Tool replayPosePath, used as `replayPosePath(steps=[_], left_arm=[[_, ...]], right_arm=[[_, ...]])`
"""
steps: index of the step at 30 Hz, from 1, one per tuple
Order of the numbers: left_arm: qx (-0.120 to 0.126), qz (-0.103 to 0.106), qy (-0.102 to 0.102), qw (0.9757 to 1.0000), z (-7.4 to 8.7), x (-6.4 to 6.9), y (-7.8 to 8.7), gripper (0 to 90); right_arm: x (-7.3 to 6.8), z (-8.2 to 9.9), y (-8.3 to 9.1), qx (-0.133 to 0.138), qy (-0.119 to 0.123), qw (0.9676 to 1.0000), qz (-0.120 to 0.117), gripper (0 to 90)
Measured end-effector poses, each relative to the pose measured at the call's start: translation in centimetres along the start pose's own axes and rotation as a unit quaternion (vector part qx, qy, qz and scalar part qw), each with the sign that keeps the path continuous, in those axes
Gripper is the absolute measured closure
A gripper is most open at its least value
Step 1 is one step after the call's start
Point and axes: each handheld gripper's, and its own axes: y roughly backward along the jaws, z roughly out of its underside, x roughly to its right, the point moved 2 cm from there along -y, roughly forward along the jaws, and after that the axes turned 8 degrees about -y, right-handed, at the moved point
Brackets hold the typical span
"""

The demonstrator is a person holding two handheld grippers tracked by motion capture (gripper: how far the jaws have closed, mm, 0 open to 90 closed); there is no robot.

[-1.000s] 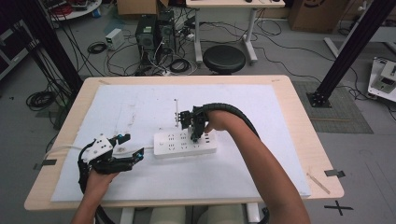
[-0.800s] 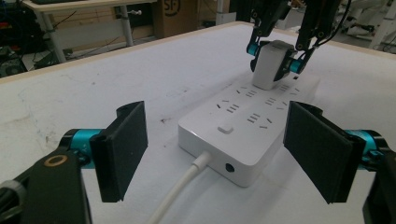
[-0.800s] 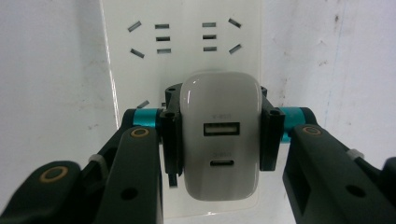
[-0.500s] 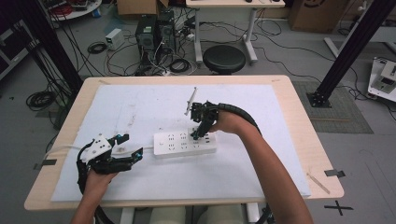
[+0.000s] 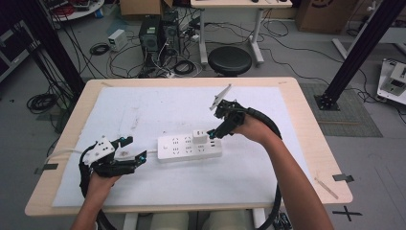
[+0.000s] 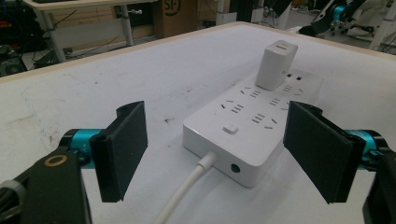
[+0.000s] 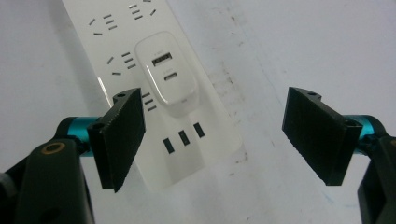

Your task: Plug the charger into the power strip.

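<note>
Both tongs gape empty — right tongs (image 5: 216,133) just above the power strip's (image 5: 189,148) plugged-in charger (image 5: 199,136), left tongs (image 5: 139,158) beside its cord end.

"sf" logo on the cardboard box (image 6: 181,14) behind the table.

Even, bright overhead light; soft shadows under the power strip (image 5: 190,147); its white top glares in the right gripper view; high view slightly soft.
</note>
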Motion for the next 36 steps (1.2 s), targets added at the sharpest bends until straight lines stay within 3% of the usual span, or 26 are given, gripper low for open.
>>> replayPosePath(steps=[5,7,8,11,12,19,25,28,29,30,31,36], left_arm=[[-0.002,0.003,0.000,1.0000,0.0,0.1,0.0,21.8],[-0.002,0.003,0.001,1.0000,0.0,0.2,0.0,21.8],[-0.001,0.003,0.001,1.0000,0.0,0.2,0.0,21.8],[-0.002,0.003,0.002,1.0000,-0.1,0.1,-0.1,21.8],[-0.001,0.001,0.002,1.0000,-0.1,0.2,-0.2,21.8],[-0.001,0.004,-0.002,1.0000,-0.2,0.3,-0.4,21.8],[0.001,0.001,-0.003,1.0000,-0.5,0.2,-0.2,21.8],[0.002,-0.001,-0.002,1.0000,-0.6,0.1,-0.1,21.8],[0.002,-0.001,-0.002,1.0000,-0.6,0.1,-0.1,21.8],[0.002,-0.001,-0.001,1.0000,-0.6,0.1,-0.2,21.8],[0.000,-0.001,-0.002,1.0000,-0.7,0.1,-0.3,21.8],[0.003,-0.002,-0.001,1.0000,-0.8,0.2,-0.6,21.8]], right_arm=[[0.2,2.3,2.1,0.036,-0.043,0.9984,0.008,21.4],[0.2,2.9,2.5,0.040,-0.043,0.9983,0.005,21.3],[0.2,4.0,3.0,0.047,-0.055,0.9973,0.015,21.2],[0.1,5.0,3.3,0.052,-0.062,0.9964,0.023,21.2],[0.1,6.4,3.6,0.061,-0.077,0.9945,0.038,21.2],[0.0,9.3,4.4,0.098,-0.099,0.9879,0.068,21.2],[-0.3,12.4,5.1,0.140,-0.126,0.9781,0.088,21.0],[-0.5,13.9,5.1,0.166,-0.143,0.9699,0.105,20.9],[-0.5,13.9,5.1,0.166,-0.143,0.9699,0.105,20.9],[-0.6,14.5,5.1,0.174,-0.154,0.9666,0.108,20.9],[-0.8,15.6,5.0,0.191,-0.172,0.9592,0.118,20.8],[-0.9,17.1,4.8,0.209,-0.197,0.9501,0.123,20.7]])
